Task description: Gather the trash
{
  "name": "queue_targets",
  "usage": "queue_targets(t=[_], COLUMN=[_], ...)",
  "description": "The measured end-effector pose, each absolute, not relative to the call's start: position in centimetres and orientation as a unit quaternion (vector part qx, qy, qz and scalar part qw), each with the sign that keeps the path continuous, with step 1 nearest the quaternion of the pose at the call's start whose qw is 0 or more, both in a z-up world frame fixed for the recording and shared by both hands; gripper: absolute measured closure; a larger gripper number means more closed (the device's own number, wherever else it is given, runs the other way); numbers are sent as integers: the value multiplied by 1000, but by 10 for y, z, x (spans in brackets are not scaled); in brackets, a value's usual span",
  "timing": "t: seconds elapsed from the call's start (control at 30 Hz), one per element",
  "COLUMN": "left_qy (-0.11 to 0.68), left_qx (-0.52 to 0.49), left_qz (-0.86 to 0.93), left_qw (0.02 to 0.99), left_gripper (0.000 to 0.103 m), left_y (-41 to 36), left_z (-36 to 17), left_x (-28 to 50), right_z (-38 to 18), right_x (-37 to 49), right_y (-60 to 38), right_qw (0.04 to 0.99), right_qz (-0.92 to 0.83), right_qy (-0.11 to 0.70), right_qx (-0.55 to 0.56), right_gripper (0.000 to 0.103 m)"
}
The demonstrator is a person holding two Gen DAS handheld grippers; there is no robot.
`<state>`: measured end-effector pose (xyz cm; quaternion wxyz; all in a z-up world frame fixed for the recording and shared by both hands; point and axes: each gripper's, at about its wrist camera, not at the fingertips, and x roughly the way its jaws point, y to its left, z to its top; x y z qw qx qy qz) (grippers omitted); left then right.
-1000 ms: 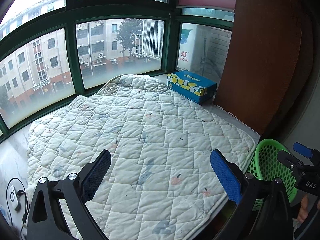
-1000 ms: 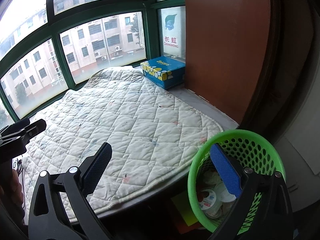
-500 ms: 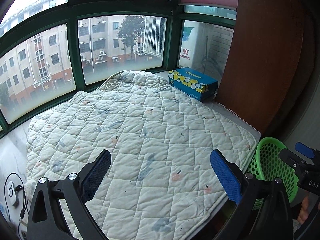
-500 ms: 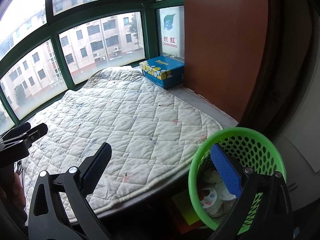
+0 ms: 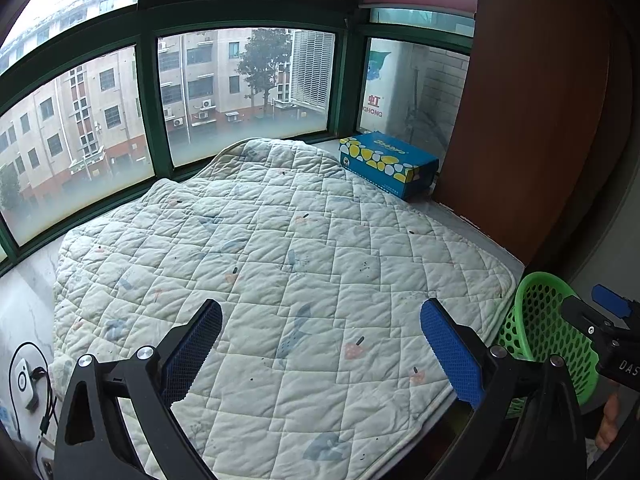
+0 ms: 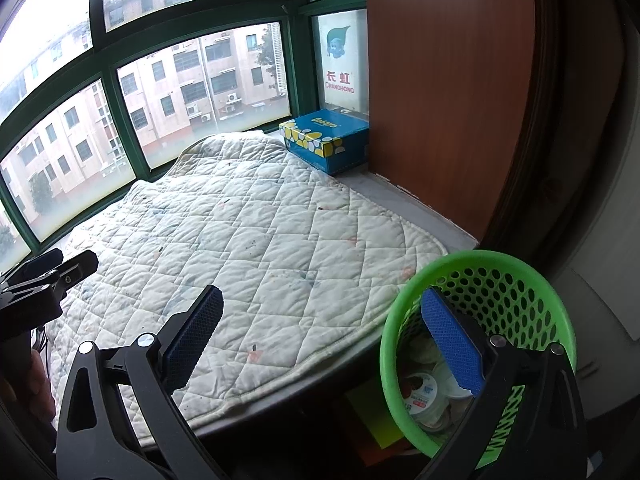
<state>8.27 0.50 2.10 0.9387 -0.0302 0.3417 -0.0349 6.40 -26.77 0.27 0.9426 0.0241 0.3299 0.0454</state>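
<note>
A green perforated trash basket (image 6: pixel 516 280) stands below the ledge's right end, with white cups and lids (image 6: pixel 420 396) inside. In the left wrist view the basket (image 5: pixel 536 320) shows at the right edge. My left gripper (image 5: pixel 320 344) is open over the white quilted pad (image 5: pixel 280 256), nothing between its blue pads. My right gripper (image 6: pixel 320 340) is open too, its right finger in front of the basket's mouth and its left finger over the pad's front edge. No loose trash shows on the pad (image 6: pixel 256 240).
A blue tissue box (image 5: pixel 386 164) with yellow and white spots sits at the back right, against a brown wooden panel (image 5: pixel 532 112). Green-framed windows (image 5: pixel 248 92) close the far side. A white charger with a black cable (image 5: pixel 28 380) lies at the left on the marble ledge.
Both views have drifted slightly; the left gripper has eased back a little, so the pad sits lower and further away. Both grippers stay open and empty.
</note>
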Motion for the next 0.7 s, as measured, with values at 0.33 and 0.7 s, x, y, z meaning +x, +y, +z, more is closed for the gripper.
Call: queue_targets(t=[0.33, 0.7], left_qy=[338, 337], left_qx=[-26, -26], left_qz=[-30, -28], left_qw=[940, 941], left_gripper=[7, 7], left_y=[2, 3], left_z=[22, 22], left_x=[82, 81], right_z=[3, 2], right_x=[64, 61], right_y=[-268, -263], right_qw=[943, 942], right_qz=[47, 49], right_qy=[330, 332], right_qx=[25, 26], right_gripper=[5, 5])
